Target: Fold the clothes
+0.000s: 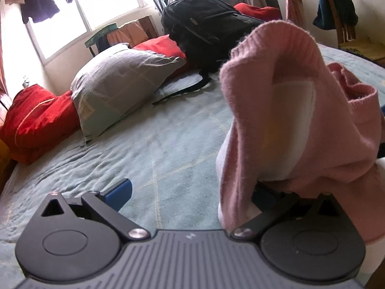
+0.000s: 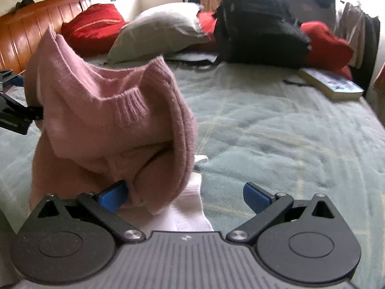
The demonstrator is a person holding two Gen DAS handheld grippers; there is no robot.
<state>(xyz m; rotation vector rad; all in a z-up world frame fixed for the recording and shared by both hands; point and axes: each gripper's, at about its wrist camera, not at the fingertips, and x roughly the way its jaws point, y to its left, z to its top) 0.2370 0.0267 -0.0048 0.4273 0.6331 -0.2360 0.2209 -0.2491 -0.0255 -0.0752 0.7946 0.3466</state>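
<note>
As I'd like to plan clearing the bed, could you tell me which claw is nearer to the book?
Right. The right claw has the book ahead to its right; the left claw sits farther left, beyond the pink sweater.

fuzzy knit sweater (image 2: 108, 110); glossy wooden headboard (image 2: 28, 24).

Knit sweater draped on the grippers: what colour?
Pink, with ribbed edges; the sweater shows best in the right wrist view.

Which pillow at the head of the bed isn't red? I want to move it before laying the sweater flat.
The grey pillow, leaning between the red cushions and beside the black backpack, is the only one not red.
</note>
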